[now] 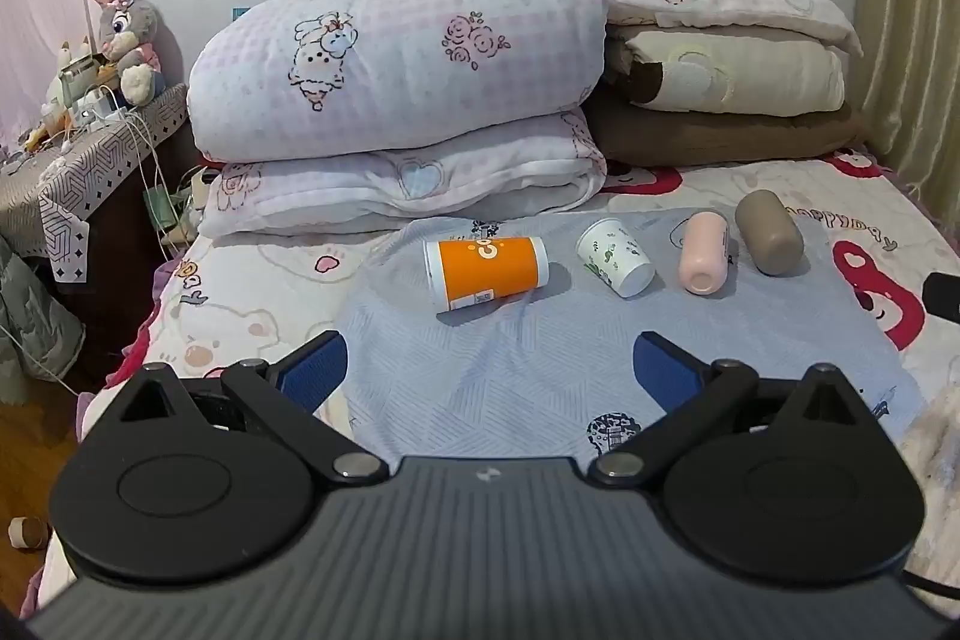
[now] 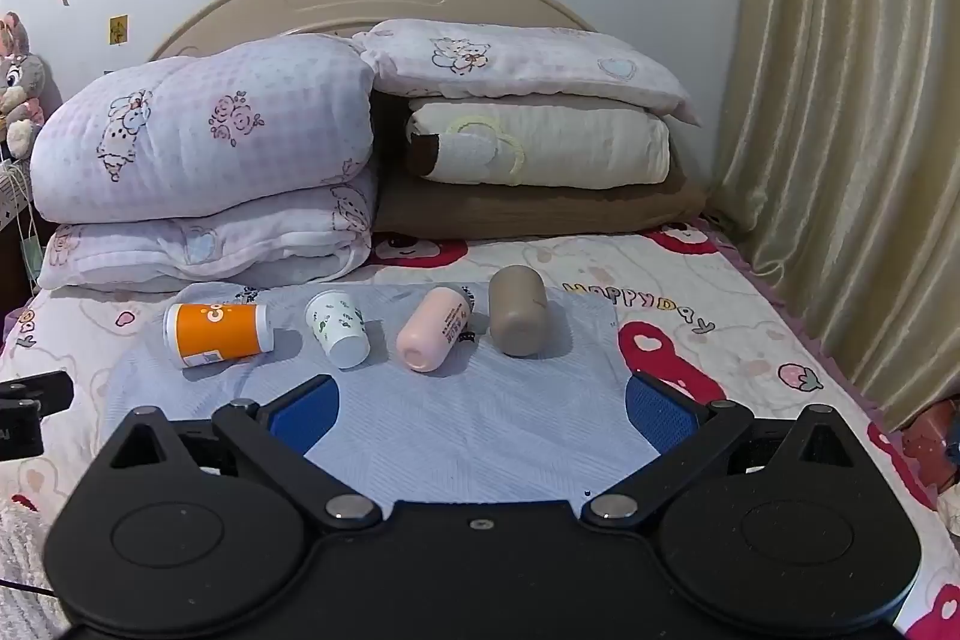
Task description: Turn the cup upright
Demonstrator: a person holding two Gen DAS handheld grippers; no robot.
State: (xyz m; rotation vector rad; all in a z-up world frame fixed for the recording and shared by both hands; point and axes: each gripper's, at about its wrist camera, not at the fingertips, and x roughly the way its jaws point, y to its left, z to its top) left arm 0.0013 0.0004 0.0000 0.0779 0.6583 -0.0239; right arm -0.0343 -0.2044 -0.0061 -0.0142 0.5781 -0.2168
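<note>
Now four cups [image 1: 487, 273] on sides atop mat [image 1: 540, 370]; left tool [image 1: 489, 367], right tool [image 2: 483, 412] spread, empty.

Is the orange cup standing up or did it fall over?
Fallen over. The orange cup lies on its side on the blue cloth, its printed wall facing up and its two ends pointing left and right.

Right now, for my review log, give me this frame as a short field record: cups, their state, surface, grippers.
cups: four, in a row
orange cup: on its side
white leaf-print cup: on its side
pink cup: on its side
taupe cup: on its side
surface: light blue cloth on the bed
left gripper: open, holding nothing
right gripper: open, holding nothing
upright cups: none
</note>
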